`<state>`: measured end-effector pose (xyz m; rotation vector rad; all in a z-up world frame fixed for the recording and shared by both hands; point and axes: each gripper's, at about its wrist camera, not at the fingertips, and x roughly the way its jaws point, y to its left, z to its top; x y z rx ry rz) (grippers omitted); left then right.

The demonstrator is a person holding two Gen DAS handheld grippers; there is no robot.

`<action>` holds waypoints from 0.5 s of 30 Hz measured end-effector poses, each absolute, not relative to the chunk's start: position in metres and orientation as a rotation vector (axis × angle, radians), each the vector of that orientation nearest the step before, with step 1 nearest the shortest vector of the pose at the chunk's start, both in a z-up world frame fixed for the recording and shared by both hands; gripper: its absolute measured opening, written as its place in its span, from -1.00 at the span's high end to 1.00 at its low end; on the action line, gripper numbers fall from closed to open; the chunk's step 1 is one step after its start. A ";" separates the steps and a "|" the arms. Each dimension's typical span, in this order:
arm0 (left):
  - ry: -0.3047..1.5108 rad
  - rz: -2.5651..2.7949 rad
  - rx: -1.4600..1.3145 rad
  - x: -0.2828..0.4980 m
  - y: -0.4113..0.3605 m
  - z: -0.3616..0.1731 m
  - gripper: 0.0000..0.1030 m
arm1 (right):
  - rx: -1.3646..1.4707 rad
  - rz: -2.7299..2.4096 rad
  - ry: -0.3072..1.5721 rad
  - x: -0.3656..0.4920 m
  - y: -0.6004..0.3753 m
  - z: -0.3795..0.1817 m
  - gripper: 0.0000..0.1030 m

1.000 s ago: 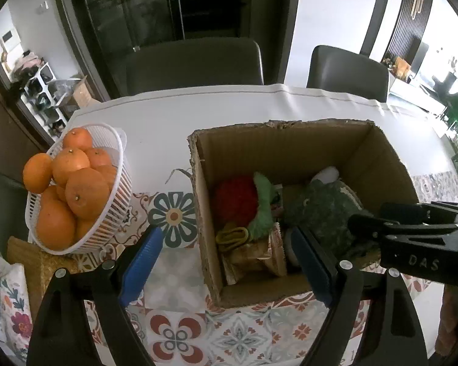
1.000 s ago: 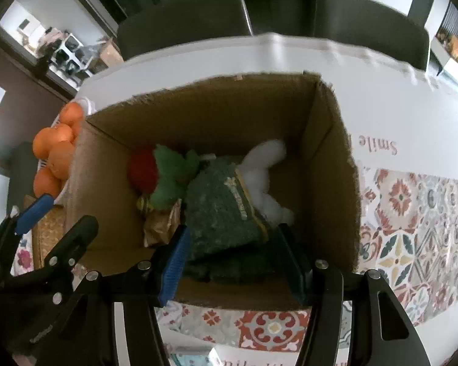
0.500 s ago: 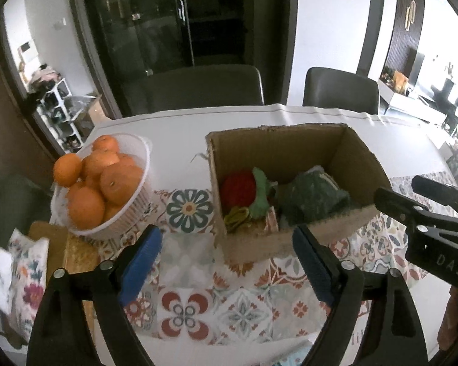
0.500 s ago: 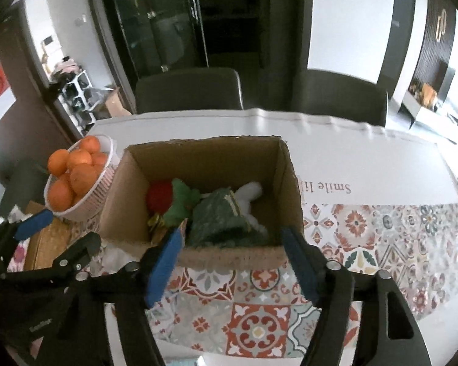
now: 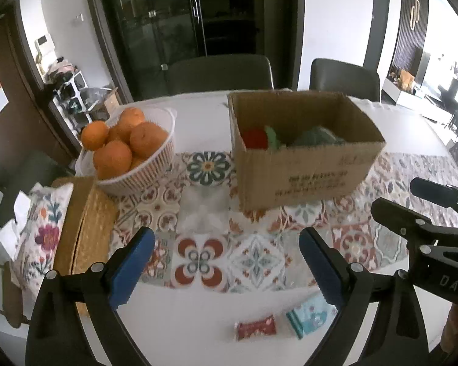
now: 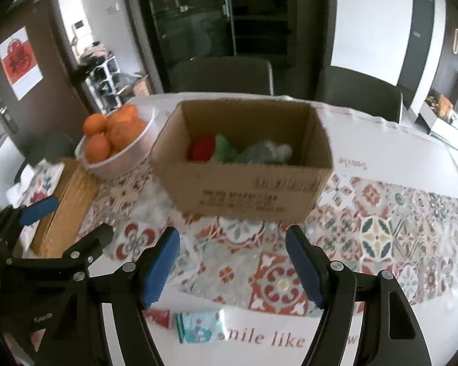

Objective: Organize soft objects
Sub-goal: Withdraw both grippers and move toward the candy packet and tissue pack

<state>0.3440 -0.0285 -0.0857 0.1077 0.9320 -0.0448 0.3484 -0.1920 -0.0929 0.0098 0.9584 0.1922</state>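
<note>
A cardboard box (image 5: 305, 167) stands on the patterned table runner; it also shows in the right wrist view (image 6: 247, 189). Inside lie a red soft toy (image 5: 255, 138), a green piece (image 6: 224, 151) and a dark green soft item (image 5: 316, 135) with a white part (image 6: 284, 149). My left gripper (image 5: 226, 251) is open and empty, held above the table in front of the box. My right gripper (image 6: 233, 257) is open and empty, also in front of the box. A small red packet (image 5: 255, 331) and a light blue packet (image 6: 197, 326) lie at the near table edge.
A white basket of oranges (image 5: 128, 149) stands left of the box. A woven box (image 5: 84, 228) and a floral cloth (image 5: 38, 231) lie at the left edge. Two dark chairs (image 5: 219, 73) stand behind the table. The right gripper's body (image 5: 427, 231) shows at right.
Both grippers have pulled back and up from the box, away from the dark green soft item now lying inside. The near table edge with two packets has come into view.
</note>
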 end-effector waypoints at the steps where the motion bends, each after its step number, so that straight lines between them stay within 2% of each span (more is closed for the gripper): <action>1: 0.940 -0.046 0.106 0.339 -0.027 -0.089 -0.88 | 0.011 0.196 0.964 0.344 -0.191 -0.095 -0.41; 15: 0.998 -0.028 0.108 0.282 -0.013 -0.126 -0.88 | -0.001 0.266 1.022 0.294 -0.174 -0.134 -0.41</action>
